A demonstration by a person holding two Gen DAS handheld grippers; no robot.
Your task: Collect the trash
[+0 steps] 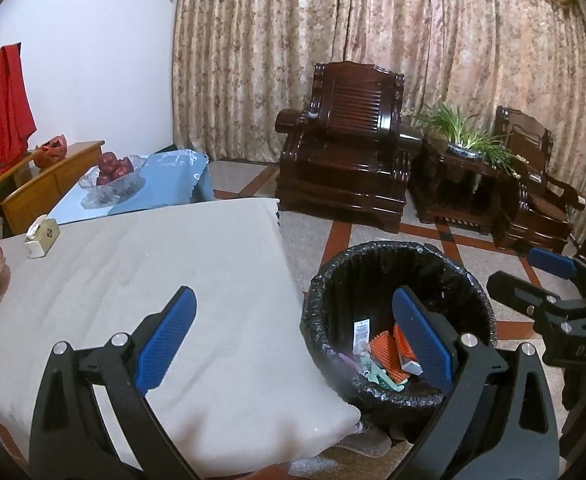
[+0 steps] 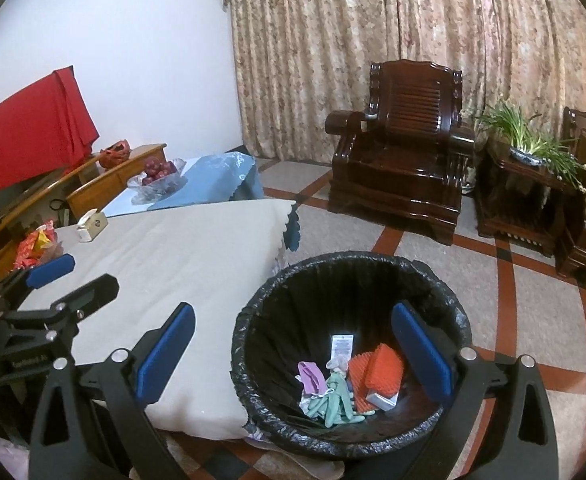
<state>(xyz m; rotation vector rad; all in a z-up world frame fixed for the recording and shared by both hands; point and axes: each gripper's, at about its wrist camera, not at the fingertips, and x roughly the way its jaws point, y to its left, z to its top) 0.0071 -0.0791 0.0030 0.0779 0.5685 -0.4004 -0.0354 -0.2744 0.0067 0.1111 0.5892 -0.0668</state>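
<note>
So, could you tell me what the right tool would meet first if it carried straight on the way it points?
Probably the black-lined trash bin: the open right tool points toward its mouth and near rim, though depth is unclear.

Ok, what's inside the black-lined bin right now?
In the bin: orange ridged pieces, a white printed tag, a purple wrapper, pale green scraps and a small grey box. Anything beneath that pile is covered; the near inner wall is hidden.
</note>
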